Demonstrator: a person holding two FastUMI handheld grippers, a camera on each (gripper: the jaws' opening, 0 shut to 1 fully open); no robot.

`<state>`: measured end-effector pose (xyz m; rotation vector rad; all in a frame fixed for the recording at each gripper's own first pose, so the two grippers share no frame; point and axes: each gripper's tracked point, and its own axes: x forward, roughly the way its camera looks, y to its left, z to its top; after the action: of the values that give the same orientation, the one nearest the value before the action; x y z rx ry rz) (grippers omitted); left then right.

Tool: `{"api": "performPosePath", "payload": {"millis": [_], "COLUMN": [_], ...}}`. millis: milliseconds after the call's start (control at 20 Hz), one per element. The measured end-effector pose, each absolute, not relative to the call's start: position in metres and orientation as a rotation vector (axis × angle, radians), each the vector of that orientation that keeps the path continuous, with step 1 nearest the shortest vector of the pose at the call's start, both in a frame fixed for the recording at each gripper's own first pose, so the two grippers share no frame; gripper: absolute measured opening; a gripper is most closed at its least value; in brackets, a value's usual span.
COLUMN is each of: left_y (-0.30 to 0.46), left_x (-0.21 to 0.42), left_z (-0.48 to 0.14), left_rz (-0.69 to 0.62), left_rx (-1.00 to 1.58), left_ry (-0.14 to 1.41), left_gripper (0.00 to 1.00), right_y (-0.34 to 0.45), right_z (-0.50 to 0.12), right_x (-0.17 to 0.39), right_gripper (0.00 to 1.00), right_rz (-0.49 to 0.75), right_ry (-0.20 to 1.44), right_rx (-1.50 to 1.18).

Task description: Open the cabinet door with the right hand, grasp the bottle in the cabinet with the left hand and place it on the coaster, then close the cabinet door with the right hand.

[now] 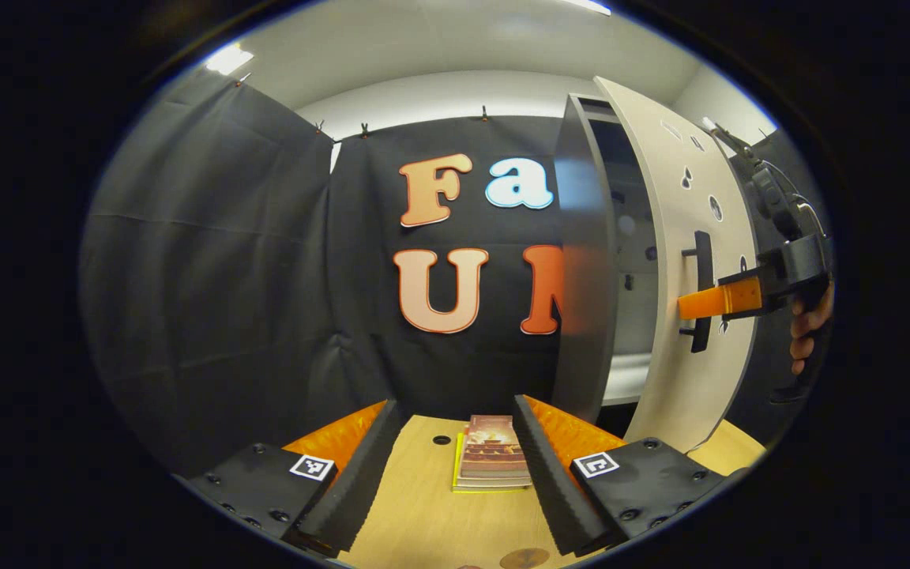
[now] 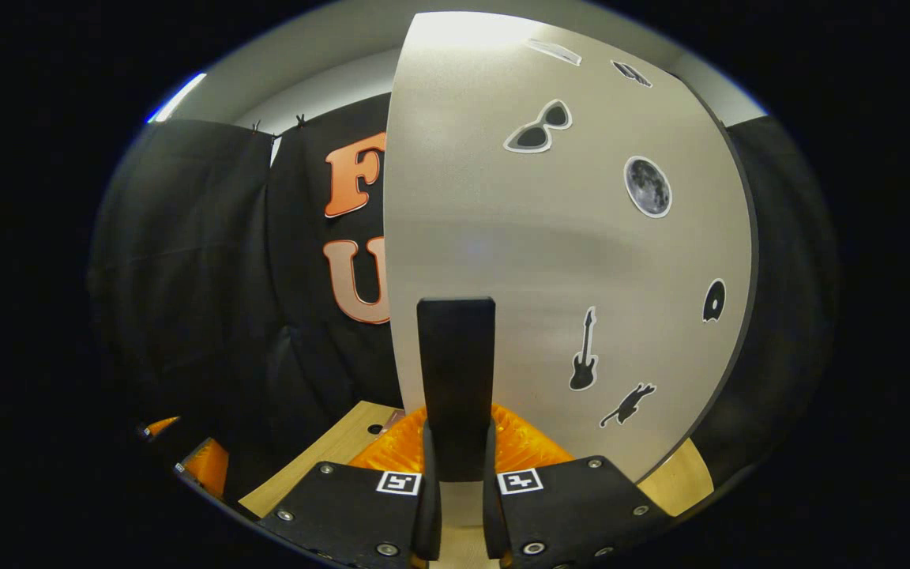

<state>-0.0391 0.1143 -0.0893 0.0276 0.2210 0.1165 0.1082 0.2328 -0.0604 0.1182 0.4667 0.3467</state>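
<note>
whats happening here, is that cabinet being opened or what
A person's right gripper is clamped on the black handle of the cabinet door, which stands partly open. The left gripper hangs open over the wooden table, with a stack of books ahead of it. I cannot make out the bottle.

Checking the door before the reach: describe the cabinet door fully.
The cabinet door is a flat, pale, matte panel with a dark edge, carrying small stickers: sunglasses, a moon, a guitar. It stands swung partly open, hinged at its far side. Its black bar handle stands upright, and the right gripper is shut on it.
</note>
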Motion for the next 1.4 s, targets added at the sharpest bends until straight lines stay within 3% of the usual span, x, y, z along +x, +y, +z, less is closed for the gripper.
{"api": "performPosePath", "payload": {"millis": [700, 1100, 1400], "left_y": [-0.008, -0.077, -0.132], "left_x": [-0.007, 0.012, 0.028], "left_z": [-0.068, -0.062, -0.07], "left_rz": [-0.069, -0.174, -0.241], "left_rx": [0.032, 0.046, 0.04], "left_ry": [0.163, 0.147, 0.172], "left_gripper": [0.95, 0.93, 0.94], "right_y": [0.137, 0.094, 0.059], "right_z": [-0.033, -0.024, -0.023], "right_x": [-0.001, -0.029, -0.038], "right_gripper": [0.2, 0.2, 0.2], "right_rz": [0.492, 0.505, 0.445], "right_ry": [0.435, 0.383, 0.346], "right_rx": [0.154, 0.168, 0.191]}}
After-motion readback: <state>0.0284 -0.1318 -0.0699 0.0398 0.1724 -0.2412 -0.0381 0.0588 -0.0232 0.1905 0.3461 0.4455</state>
